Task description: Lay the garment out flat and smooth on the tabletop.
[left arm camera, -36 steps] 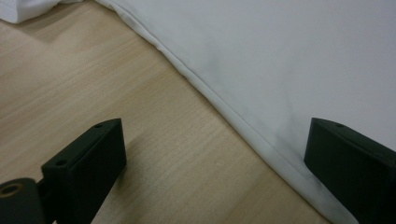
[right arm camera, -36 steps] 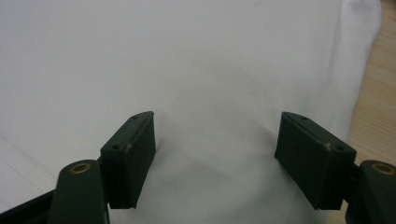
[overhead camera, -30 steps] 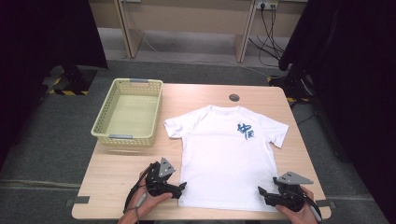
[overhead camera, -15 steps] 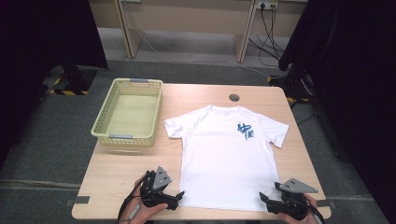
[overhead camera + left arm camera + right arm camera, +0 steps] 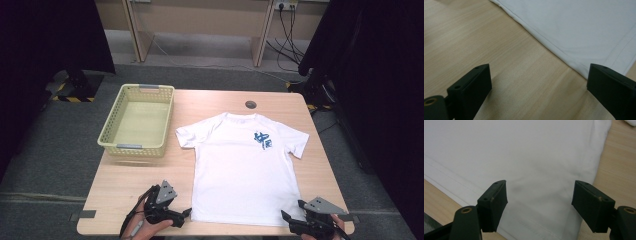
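A white T-shirt [image 5: 243, 160] with a blue chest print lies flat, front up, on the wooden table [image 5: 130, 180], its hem toward the near edge. My left gripper [image 5: 187, 213] sits low at the shirt's near left corner, open, its jaws just off the cloth. In the left gripper view the hem [image 5: 564, 53] runs diagonally ahead of the left gripper [image 5: 539, 90], with bare wood between the jaws. My right gripper [image 5: 285, 217] is at the near right corner, open. In the right gripper view the shirt's corner [image 5: 531, 170] lies under the wide-spread jaws of the right gripper [image 5: 540, 202].
A pale yellow mesh basket [image 5: 138, 120] stands empty at the table's far left. A round cable grommet [image 5: 250, 104] sits near the far edge. Dark curtains flank the table, and cables hang by the wall behind it.
Both grippers have drawn back toward the near table edge, from lying over the shirt's hem corners to sitting just at or off them. The shirt has not moved.
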